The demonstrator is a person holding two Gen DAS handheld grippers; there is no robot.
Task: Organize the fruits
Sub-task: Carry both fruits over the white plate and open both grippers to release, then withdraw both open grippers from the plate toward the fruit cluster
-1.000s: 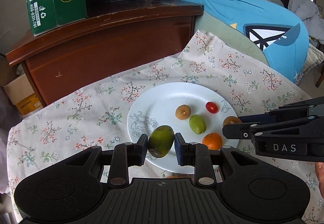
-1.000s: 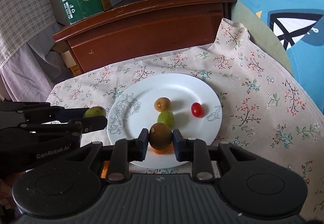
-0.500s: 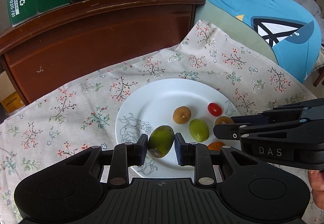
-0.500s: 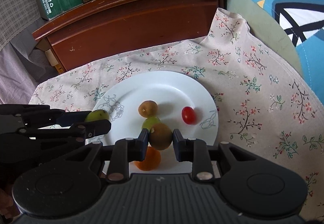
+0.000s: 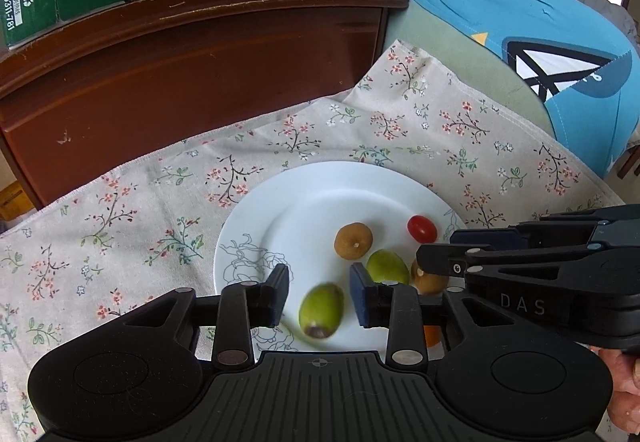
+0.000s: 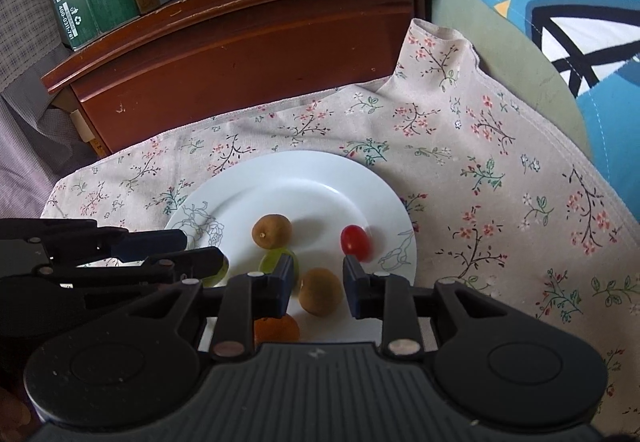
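I am spreading both grippers (image 5: pixel 319 295) (image 6: pixel 317 284) open: smooth oval green fruit (image 5: pixel 321 311) and round brown fruit (image 6: pixel 321 291) are sitting loose at the white plate's (image 5: pixel 304 198) 6 o'clock, light, roll-prone; I'd grip their middles.

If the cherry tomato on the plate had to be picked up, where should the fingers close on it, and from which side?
Grip the cherry tomato across its short middle, probably coming from above. It is oval and lies apart from the other fruit near the plate's right rim, with bare plate on both sides for the fingers.
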